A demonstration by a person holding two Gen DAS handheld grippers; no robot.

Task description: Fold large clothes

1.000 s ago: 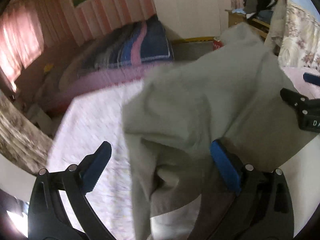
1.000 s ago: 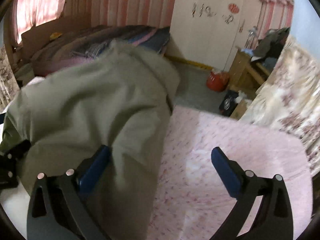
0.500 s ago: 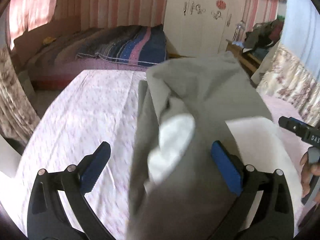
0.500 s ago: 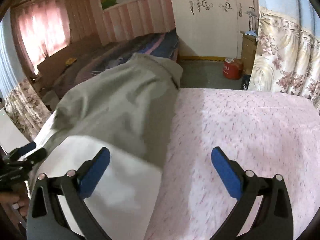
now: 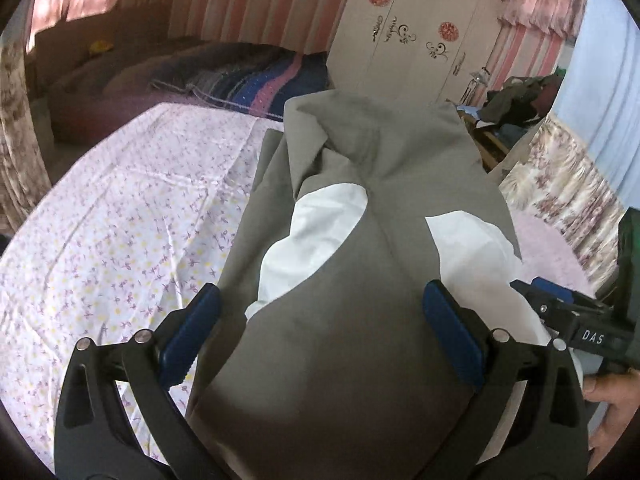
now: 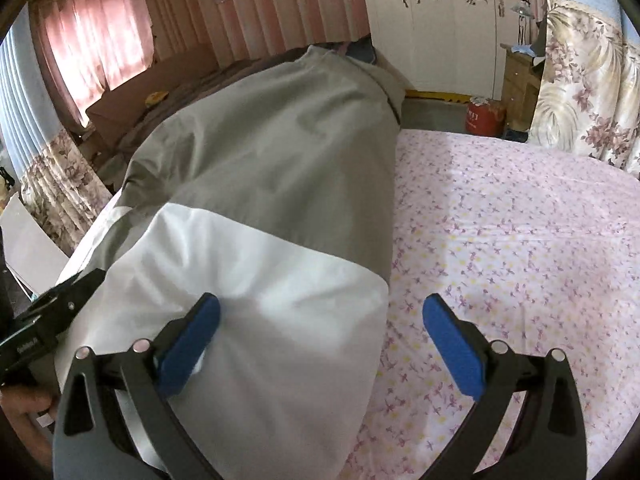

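Observation:
A large grey garment point(image 5: 400, 184) with white panels point(image 5: 316, 236) lies lengthwise on the floral bed sheet point(image 5: 120, 232). In the right wrist view the grey garment point(image 6: 280, 152) has a broad white panel point(image 6: 256, 280) at the near end. My left gripper point(image 5: 320, 332) is open, its blue pads either side of the near grey cloth. My right gripper point(image 6: 320, 332) is open over the garment's right edge, its left pad point(image 6: 192, 336) touching the white panel. The right gripper also shows at the right in the left wrist view point(image 5: 568, 316).
A second bed with a striped blanket point(image 5: 256, 80) stands beyond. A white wardrobe point(image 5: 412, 40), a wooden cabinet point(image 6: 520, 80) and a red container point(image 6: 484, 116) on the floor are at the back. Floral curtains point(image 6: 580, 92) hang at the right.
The garment has come down from being lifted and now lies stretched on the bed. Both grippers have drawn back toward its near end, jaws open throughout.

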